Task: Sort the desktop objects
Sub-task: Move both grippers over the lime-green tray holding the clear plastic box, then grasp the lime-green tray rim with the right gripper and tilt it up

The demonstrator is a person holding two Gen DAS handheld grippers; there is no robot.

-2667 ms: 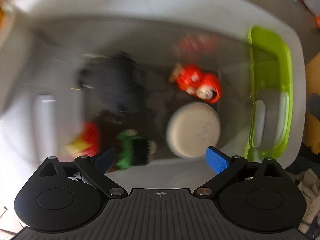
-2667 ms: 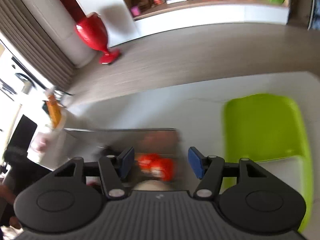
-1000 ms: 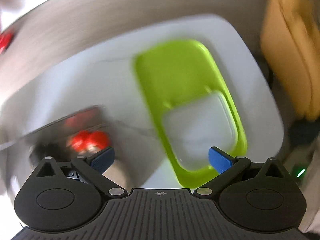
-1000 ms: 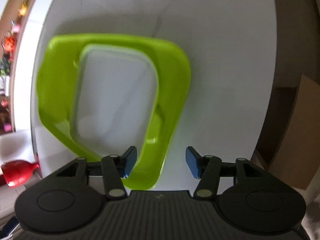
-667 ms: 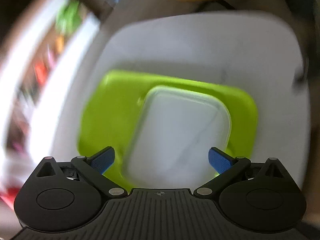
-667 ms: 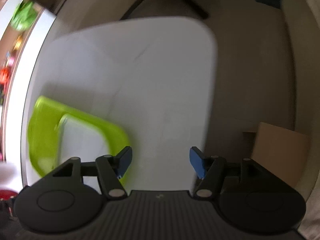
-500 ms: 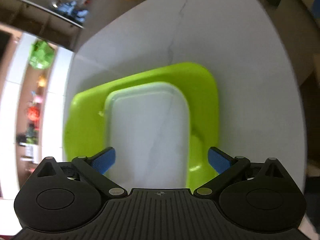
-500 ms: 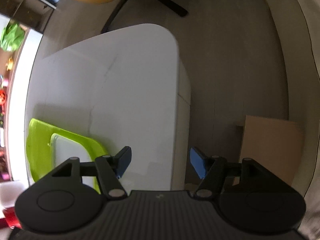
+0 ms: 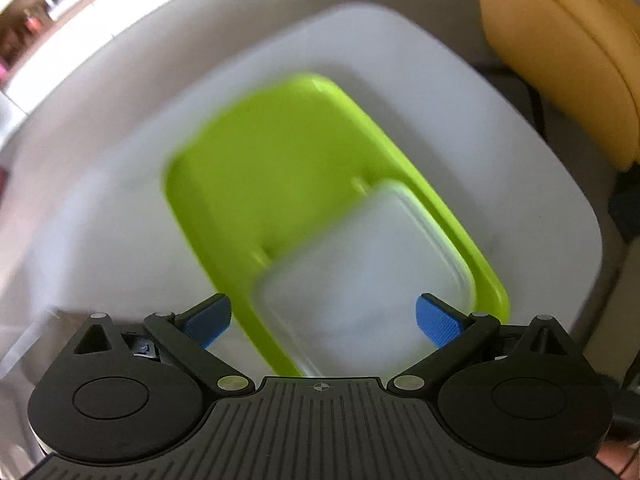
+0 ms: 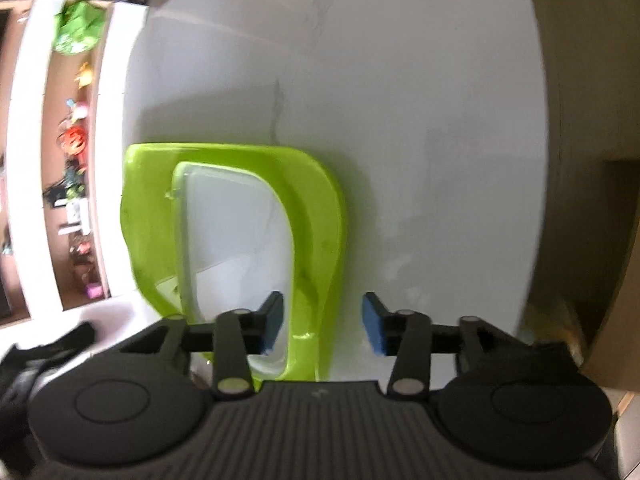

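Note:
A lime green tray [image 9: 280,168] lies on the white table [image 9: 460,128] with a clear plastic box [image 9: 368,264] in its near end. My left gripper [image 9: 323,320] is open and empty, its blue pads spread wide above the box. In the right wrist view the same tray [image 10: 320,208] and box [image 10: 236,224] show. My right gripper [image 10: 322,326] is open and empty, with the tray's near rim between its fingers. The view is blurred by motion.
A yellow chair [image 9: 560,40] stands past the table's far right corner. A shelf with small toys [image 10: 76,140] runs along the wall. A brown cardboard box [image 10: 600,280] stands on the floor beyond the table edge.
Both grippers have swung away from the grey bin of toys to the green tray. Over the last half second both views turned sharply; the right gripper came back over the tray's rim.

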